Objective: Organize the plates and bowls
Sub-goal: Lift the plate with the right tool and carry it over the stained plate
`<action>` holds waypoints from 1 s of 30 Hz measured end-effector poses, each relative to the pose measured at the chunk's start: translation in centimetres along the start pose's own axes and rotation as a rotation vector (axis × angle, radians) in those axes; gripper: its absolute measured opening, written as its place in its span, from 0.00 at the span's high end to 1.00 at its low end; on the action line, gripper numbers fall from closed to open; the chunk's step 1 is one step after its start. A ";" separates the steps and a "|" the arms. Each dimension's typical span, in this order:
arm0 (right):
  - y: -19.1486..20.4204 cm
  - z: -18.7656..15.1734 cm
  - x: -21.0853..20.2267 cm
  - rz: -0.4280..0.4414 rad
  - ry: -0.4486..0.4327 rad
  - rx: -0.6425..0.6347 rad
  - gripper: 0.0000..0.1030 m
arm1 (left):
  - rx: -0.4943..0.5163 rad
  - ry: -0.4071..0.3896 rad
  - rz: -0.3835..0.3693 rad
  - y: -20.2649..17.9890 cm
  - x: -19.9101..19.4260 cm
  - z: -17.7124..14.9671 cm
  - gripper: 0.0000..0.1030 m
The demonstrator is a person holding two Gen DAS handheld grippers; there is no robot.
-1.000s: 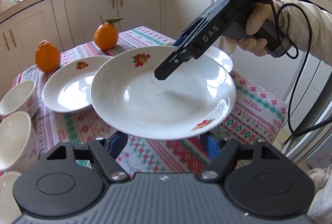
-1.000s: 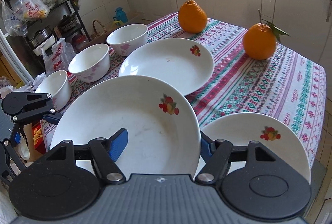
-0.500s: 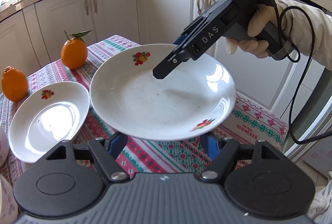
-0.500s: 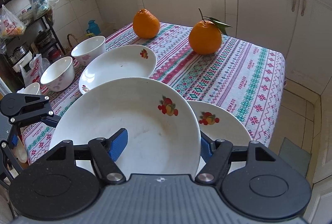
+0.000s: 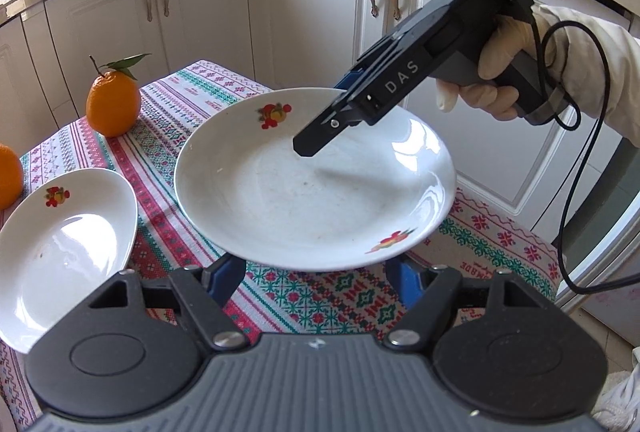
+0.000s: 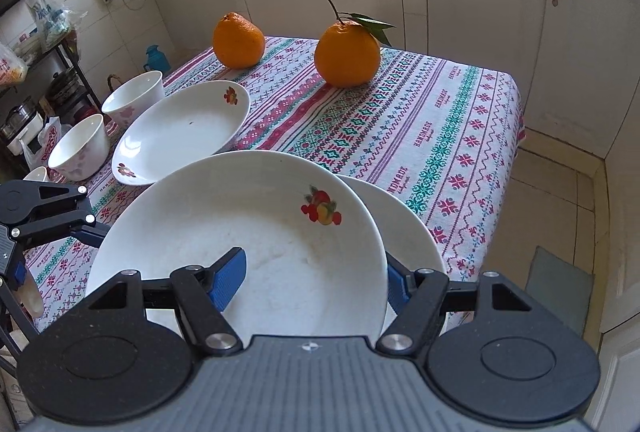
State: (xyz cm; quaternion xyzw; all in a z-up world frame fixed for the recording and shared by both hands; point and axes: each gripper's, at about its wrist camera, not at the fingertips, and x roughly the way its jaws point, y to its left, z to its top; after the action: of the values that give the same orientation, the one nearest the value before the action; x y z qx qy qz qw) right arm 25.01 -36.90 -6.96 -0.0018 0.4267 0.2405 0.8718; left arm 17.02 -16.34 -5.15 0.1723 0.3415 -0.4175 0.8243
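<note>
A white plate with fruit prints (image 5: pixel 316 191) (image 6: pixel 248 232) hangs above the table, carried between both grippers. My right gripper (image 6: pixel 312 280) (image 5: pixel 324 119) straddles its rim, one blue pad inside the dish and the other outside, shut on the plate. My left gripper (image 5: pixel 314 272) (image 6: pixel 60 216) reaches under the opposite rim. Both its fingers (image 5: pixel 224 272) vanish beneath the plate, and their hold is hidden. Directly below the carried plate a second plate (image 6: pixel 412 232) lies on the cloth. A third plate (image 5: pixel 60 244) (image 6: pixel 180 131) lies further left. White bowls (image 6: pixel 134 97) (image 6: pixel 80 145) stand beyond it.
Two oranges (image 6: pixel 238 39) (image 6: pixel 346 55) sit at the far side of the patterned tablecloth (image 6: pixel 440 119). A gloved hand (image 5: pixel 500 71) with a trailing cable holds the right gripper. White cabinets (image 5: pixel 320 11) surround the table, and the cloth's right edge drops to a tiled floor.
Both grippers have carried the plate sideways along the table, away from the bowls, until it hangs over the plate at the table's end. Neither gripper's opening has changed.
</note>
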 end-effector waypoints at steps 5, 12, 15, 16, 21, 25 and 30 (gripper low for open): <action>-0.5 -0.3 0.3 -0.003 0.005 0.013 0.26 | 0.000 0.005 -0.001 0.3 0.8 0.4 0.26; -1.0 -0.6 0.3 -0.005 0.002 0.025 0.26 | 0.004 0.011 -0.002 0.3 1.4 0.6 0.26; -1.1 -0.8 0.3 -0.010 0.004 0.027 0.26 | 0.005 0.012 -0.003 0.4 1.5 0.6 0.26; -1.2 -0.8 0.3 -0.011 0.004 0.029 0.26 | 0.004 0.012 -0.004 0.4 1.6 0.6 0.26; -1.3 -1.2 0.1 -0.017 0.005 0.039 0.26 | 0.009 0.013 -0.007 0.5 1.9 0.7 0.26; -1.4 -1.4 -0.2 -0.019 0.004 0.043 0.26 | 0.009 0.013 -0.011 0.6 2.2 0.7 0.25; -1.5 -1.8 -0.6 -0.021 0.003 0.054 0.26 | 0.007 0.007 -0.020 0.7 2.2 0.7 0.25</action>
State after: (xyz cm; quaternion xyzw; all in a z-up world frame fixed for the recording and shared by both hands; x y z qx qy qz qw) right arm 24.03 -38.83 -7.98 0.0168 0.4343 0.2196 0.8734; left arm 18.74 -17.57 -6.25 0.1731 0.3447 -0.4263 0.8182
